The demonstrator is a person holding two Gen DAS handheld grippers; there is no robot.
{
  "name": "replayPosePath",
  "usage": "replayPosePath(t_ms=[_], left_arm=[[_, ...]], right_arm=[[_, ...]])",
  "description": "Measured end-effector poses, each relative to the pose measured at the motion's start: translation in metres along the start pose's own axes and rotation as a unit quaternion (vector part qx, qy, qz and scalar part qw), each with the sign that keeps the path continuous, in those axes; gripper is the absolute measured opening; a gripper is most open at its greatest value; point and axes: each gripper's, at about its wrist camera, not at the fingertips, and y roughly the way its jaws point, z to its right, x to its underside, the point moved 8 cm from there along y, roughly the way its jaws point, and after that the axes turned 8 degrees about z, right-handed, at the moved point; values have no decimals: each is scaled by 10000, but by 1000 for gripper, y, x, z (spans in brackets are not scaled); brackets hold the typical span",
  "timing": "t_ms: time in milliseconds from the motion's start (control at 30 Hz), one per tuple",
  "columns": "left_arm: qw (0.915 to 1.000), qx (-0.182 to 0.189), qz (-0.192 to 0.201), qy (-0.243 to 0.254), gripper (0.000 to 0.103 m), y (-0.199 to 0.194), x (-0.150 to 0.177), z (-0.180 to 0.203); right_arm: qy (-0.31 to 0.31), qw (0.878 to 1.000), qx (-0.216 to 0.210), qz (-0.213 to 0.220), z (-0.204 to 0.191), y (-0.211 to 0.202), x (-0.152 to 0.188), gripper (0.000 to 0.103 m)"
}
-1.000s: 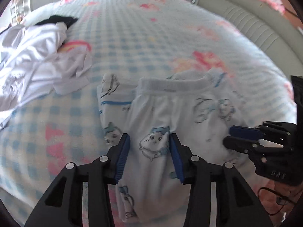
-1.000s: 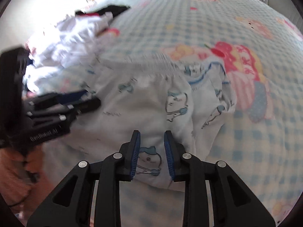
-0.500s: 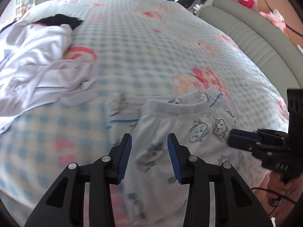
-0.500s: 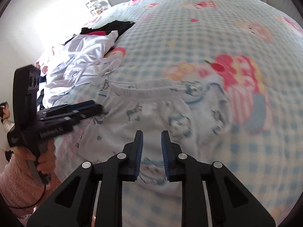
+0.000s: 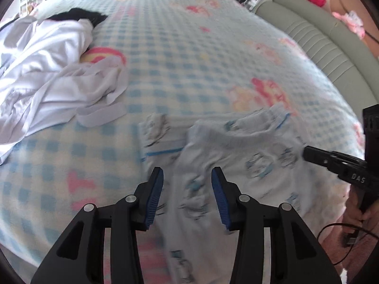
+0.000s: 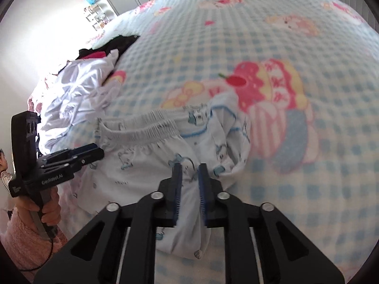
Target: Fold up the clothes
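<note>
Right gripper is nipped narrow on a bunch of the printed shorts at the bed's near edge; left gripper hangs wide over the same cloth, holding nothing. Looks like mid-fold. Next calls for a left grab and a level carry-over. Farther off, white clothes heap at the left edge.

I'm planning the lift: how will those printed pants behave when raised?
Probably floppy: the printed pants already wrinkle and bunch between the right claw. Likely light, being thin cloth. The part draped over the bed edge would probably dangle.
</note>
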Motion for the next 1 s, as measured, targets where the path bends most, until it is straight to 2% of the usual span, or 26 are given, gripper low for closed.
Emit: replayPosePath(t_ms=[67,133,233,333,400,500,633,700,733,800,833,900,1000], left_arm=[[9999,110,58,38,44,3,1,11],[9998,-155,1,113,44,16,5,9],[9985,-489,-125,-196,46,20,9,-16],[9979,-357,-106,-536,45,6,11,-30],[9983,-389,-69,-420,44,-5,13,-28],[9995,-157,-42,-262,44,-9,14,-11],[9996,-165,-57,-233,44,-8,26,5],[9991,-339,-75,-241,44,-13,37,-3],[9986,-464,-109,-226,44,-14,41,-8],[9957,-855,-311,-154,46,-19,46,-22],[9949,-911,-400,-157,46,-26,48,-25],[9963,-742,-296,-326,45,-43,46,-22],[9982,-512,-208,-247,45,-47,48,-7]], right_arm=[[-79,9999,-28,-60,-3,6,-2,22],[-157,9998,-56,-120,-6,11,-3,22],[-174,9994,244,-185,7,15,4,9],[156,9995,271,3,26,-8,4,11],[367,9989,276,125,38,-24,4,14],[558,9980,168,251,42,-36,3,21],[320,9991,187,195,33,-35,8,21],[279,9990,270,224,34,-40,9,20],[258,9989,312,238,35,-43,9,24],[217,9986,395,268,36,-49,10,26],[196,9985,437,282,37,-52,11,26],[155,9980,521,311,39,-58,12,27],[87,9975,624,327,39,-64,14,27]])
